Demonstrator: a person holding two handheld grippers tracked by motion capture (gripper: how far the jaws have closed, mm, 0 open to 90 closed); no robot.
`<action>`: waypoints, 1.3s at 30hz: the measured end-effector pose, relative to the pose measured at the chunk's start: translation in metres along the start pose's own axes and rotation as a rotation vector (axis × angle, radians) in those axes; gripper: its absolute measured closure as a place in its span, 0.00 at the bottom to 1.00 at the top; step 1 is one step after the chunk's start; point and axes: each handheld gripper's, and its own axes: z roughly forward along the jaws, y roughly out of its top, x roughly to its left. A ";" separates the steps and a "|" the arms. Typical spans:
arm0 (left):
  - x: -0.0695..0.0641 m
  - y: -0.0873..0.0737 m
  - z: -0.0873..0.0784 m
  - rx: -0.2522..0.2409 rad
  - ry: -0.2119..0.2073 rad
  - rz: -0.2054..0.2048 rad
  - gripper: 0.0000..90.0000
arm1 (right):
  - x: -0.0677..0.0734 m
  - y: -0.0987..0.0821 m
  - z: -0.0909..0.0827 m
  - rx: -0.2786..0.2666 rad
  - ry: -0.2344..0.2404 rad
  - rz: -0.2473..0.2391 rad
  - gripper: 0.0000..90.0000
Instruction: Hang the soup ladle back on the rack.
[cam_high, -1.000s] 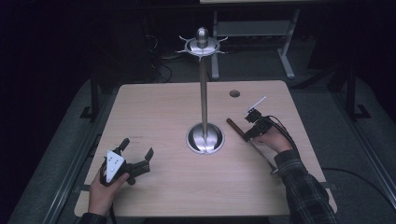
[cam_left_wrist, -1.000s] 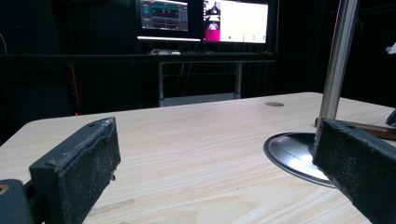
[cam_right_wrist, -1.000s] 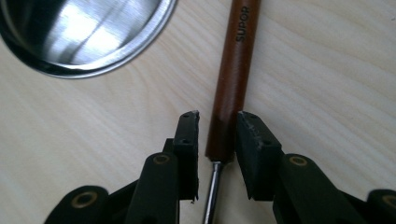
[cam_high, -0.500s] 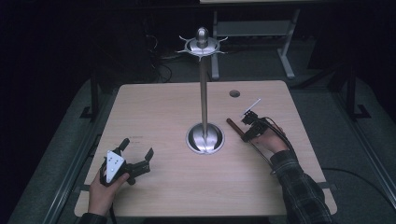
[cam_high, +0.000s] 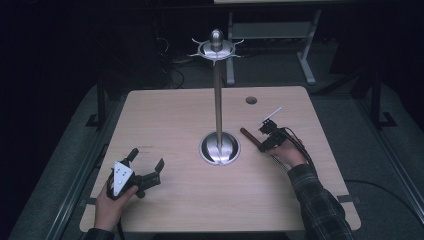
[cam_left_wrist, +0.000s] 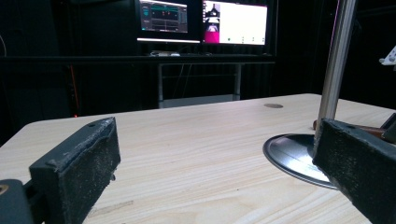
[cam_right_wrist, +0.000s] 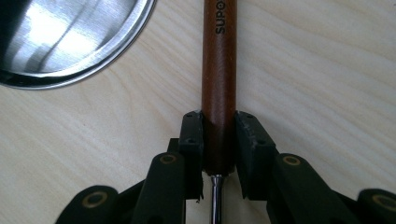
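Down on the pale wooden table (cam_high: 190, 205) the right gripper (cam_right_wrist: 219, 140) has its two black jaws set on either side of a slim reddish-brown wooden handle (cam_right_wrist: 219, 70), the pads pressing both flanks near the end where a thin metal shank (cam_right_wrist: 214, 198) comes out toward the camera; those jaws have just been closing, with the handle between them, and now they are clamped on it. The handle runs straight away from the gripper along the tabletop, black lettering printed along it, its far end leaving the top of the right gripper view. From the high view that same handle (cam_high: 248, 137) lies flat on the table just to the right of the round, polished steel base (cam_high: 219, 148) of a tall metal stand, near it but not touching, and the right gripper (cam_high: 267, 141) sits over its nearer end with the person's hand behind it. The stand's thin pole (cam_high: 218, 95) climbs to a hooked crown (cam_high: 216, 48) at the top. Over at the near left corner, the left gripper (cam_high: 146, 162) rests low at the table, its jaws spread wide apart with nothing between them; in its own view the left gripper (cam_left_wrist: 215, 177) frames bare wood and the edge of the steel base (cam_left_wrist: 292, 156).
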 end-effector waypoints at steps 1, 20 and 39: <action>0.000 0.000 0.000 0.000 0.000 0.000 0.00 | 0.000 0.000 0.000 0.000 0.000 0.000 0.81; -0.001 0.000 0.000 0.000 -0.001 0.002 0.00 | 0.004 -0.015 -0.058 -0.220 -0.016 -0.007 0.82; -0.001 0.000 -0.001 -0.010 -0.005 0.015 0.00 | 0.008 -0.034 -0.106 -0.446 0.026 -0.009 0.82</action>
